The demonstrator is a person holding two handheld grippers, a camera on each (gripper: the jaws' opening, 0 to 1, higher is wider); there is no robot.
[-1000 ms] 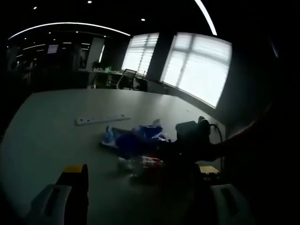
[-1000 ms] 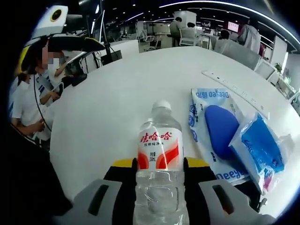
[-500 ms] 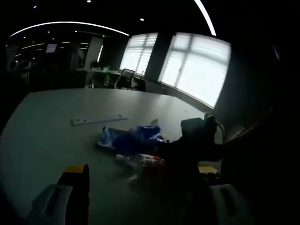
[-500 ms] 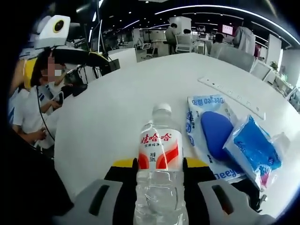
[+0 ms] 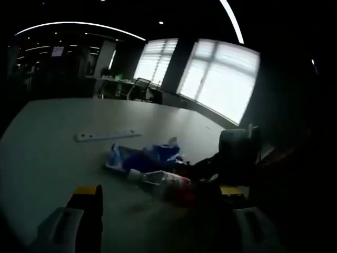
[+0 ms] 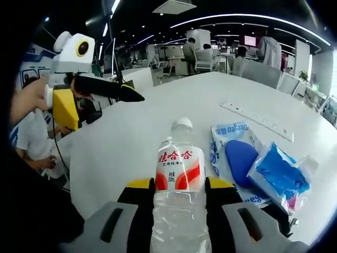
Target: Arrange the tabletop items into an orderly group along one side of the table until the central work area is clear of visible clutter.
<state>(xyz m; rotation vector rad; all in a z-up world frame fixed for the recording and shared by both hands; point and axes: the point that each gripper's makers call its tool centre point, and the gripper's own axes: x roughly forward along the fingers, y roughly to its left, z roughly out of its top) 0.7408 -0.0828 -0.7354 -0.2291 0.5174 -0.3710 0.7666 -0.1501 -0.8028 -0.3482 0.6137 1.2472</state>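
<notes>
Clear plastic, thin-walled and part filled with water: the bottle (image 6: pixel 179 179) sits pinched between the jaws of the right gripper (image 6: pixel 179 196), which press on its lower body beneath the red and white label. It will likely feel fairly heavy for its size, smooth and a little slippery, and the wall may dent under a hard squeeze, so the firmer band below the label seems the best hold. Beside the bottle lie a printed pouch (image 6: pixel 235 158) and a blue bag (image 6: pixel 279 174), both soft and light, touching each other; beyond them rests a white power strip (image 6: pixel 256 120). The table (image 6: pixel 131 137) beside the bottle, away from the pouch, is bare and wide. The left gripper (image 5: pixel 158 197) hangs with jaws spread.
</notes>
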